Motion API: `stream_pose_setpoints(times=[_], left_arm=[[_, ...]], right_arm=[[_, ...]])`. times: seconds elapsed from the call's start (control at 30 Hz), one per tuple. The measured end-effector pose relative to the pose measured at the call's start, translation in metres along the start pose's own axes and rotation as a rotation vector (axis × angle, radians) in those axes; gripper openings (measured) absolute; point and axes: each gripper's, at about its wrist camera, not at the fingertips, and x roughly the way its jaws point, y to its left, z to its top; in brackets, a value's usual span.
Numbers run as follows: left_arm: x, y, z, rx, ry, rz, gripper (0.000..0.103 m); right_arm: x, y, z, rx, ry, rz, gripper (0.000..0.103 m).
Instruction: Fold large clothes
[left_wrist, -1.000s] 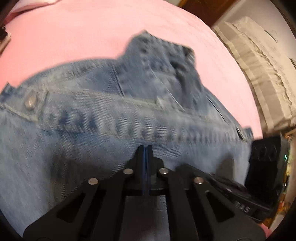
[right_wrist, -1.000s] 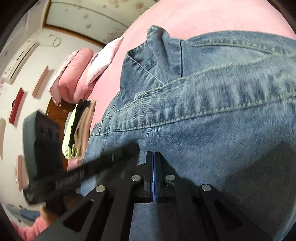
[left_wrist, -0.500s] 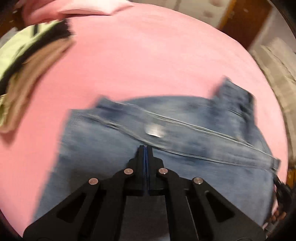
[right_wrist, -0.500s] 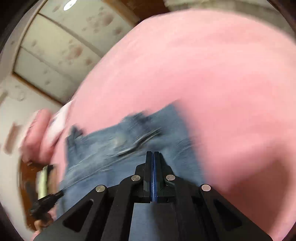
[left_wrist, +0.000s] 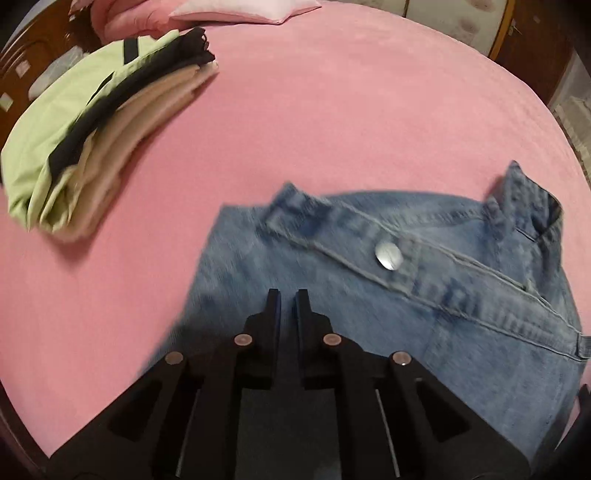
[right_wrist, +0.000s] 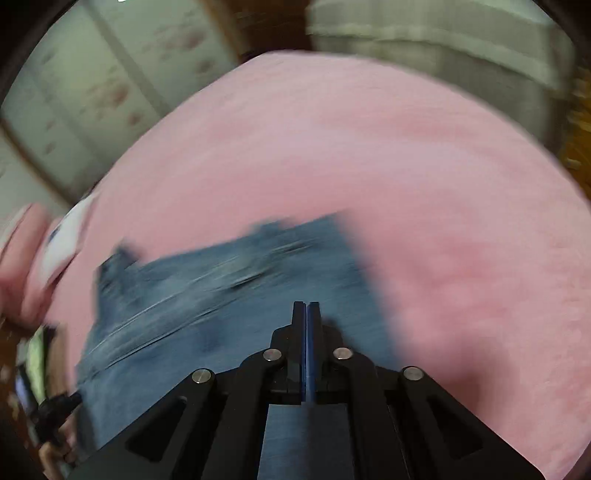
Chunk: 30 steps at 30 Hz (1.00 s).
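Observation:
Blue denim jeans (left_wrist: 461, 295) lie folded on the pink bed (left_wrist: 332, 110), waistband and metal button (left_wrist: 388, 254) facing up. My left gripper (left_wrist: 287, 295) hangs over the jeans' left part, pointing steeply down. Its jaws are opening, with a narrow gap and no cloth between the pads. In the blurred right wrist view, my right gripper (right_wrist: 306, 304) is shut with its blue pads together, above the right part of the jeans (right_wrist: 221, 288). No cloth shows between its pads.
A stack of folded clothes (left_wrist: 92, 110), green, black and beige, lies at the bed's far left, with a pink pillow (left_wrist: 243, 9) behind it. Pale wardrobe doors (right_wrist: 110, 74) and white bedding (right_wrist: 443, 37) stand beyond the pink bed (right_wrist: 406, 184).
The left gripper moved from the waistband toward the jeans' left side, and its shut jaws have parted a little. The right gripper rose and swung toward the jeans' right edge, still shut.

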Motion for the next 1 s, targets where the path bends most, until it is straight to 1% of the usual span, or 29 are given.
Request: stream_pose_setpoints(times=[0.07, 0.1, 0.13, 0.2, 0.27, 0.33, 0.4, 0.43, 0.47, 0.53, 0.57, 0.63, 0.67, 0.7, 0.73, 0.77, 0.83, 0.87, 0.9, 1.0], left_arm=[[-0.006, -0.012, -0.009, 0.003, 0.018, -0.045, 0.012], [-0.01, -0.015, -0.013, 0.002, 0.025, -0.063, 0.013], [-0.015, -0.016, -0.018, -0.004, 0.038, -0.093, 0.014], [-0.024, -0.019, -0.03, -0.016, 0.046, -0.121, 0.014], [-0.035, -0.017, -0.042, -0.023, 0.055, -0.129, 0.015], [-0.041, -0.011, -0.051, -0.03, 0.066, -0.118, 0.015], [-0.044, -0.002, -0.058, -0.053, 0.081, -0.114, 0.015], [-0.045, 0.004, -0.063, -0.072, 0.095, -0.12, 0.015], [-0.048, 0.012, -0.071, -0.106, 0.121, -0.126, 0.015], [-0.054, 0.022, -0.09, -0.156, 0.155, -0.141, 0.016], [-0.057, 0.029, -0.102, -0.18, 0.179, -0.153, 0.018], [-0.061, 0.038, -0.119, -0.192, 0.195, -0.148, 0.022], [-0.064, 0.043, -0.129, -0.187, 0.197, -0.143, 0.026], [-0.064, 0.047, -0.137, -0.182, 0.198, -0.14, 0.029], [-0.063, 0.051, -0.143, -0.179, 0.204, -0.135, 0.029], [-0.062, 0.055, -0.148, -0.179, 0.213, -0.136, 0.03], [-0.06, 0.062, -0.152, -0.195, 0.222, -0.141, 0.035], [-0.059, 0.066, -0.153, -0.211, 0.223, -0.144, 0.041], [-0.059, 0.069, -0.153, -0.223, 0.225, -0.149, 0.044], [-0.058, 0.082, -0.16, -0.296, 0.228, -0.187, 0.045]], right_arm=[[0.018, 0.043, -0.008, -0.066, 0.117, 0.107, 0.002], [0.027, 0.067, -0.013, -0.102, 0.156, 0.148, 0.002], [0.033, 0.09, -0.02, -0.137, 0.178, 0.186, 0.002], [0.044, 0.13, -0.034, -0.205, 0.223, 0.23, 0.002], [0.05, 0.164, -0.05, -0.252, 0.25, 0.246, 0.002], [0.057, 0.191, -0.062, -0.286, 0.279, 0.211, 0.002], [0.069, 0.212, -0.075, -0.28, 0.32, 0.187, 0.002], [0.077, 0.219, -0.083, -0.28, 0.347, 0.165, 0.003], [0.086, 0.224, -0.093, -0.299, 0.376, 0.119, 0.003], [0.086, 0.23, -0.107, -0.349, 0.327, 0.096, 0.003], [0.086, 0.234, -0.111, -0.379, 0.318, 0.078, 0.003], [0.082, 0.247, -0.122, -0.478, 0.298, -0.004, 0.003], [0.083, 0.253, -0.127, -0.515, 0.294, -0.063, 0.002], [0.082, 0.256, -0.13, -0.532, 0.296, -0.11, 0.002], [0.082, 0.26, -0.132, -0.537, 0.306, -0.131, 0.002], [0.083, 0.262, -0.133, -0.531, 0.317, -0.139, 0.002], [0.087, 0.265, -0.133, -0.495, 0.339, -0.138, 0.002], [0.09, 0.266, -0.133, -0.47, 0.35, -0.14, 0.002], [0.091, 0.266, -0.133, -0.462, 0.355, -0.144, 0.002], [0.094, 0.277, -0.14, -0.495, 0.347, -0.168, 0.002]])
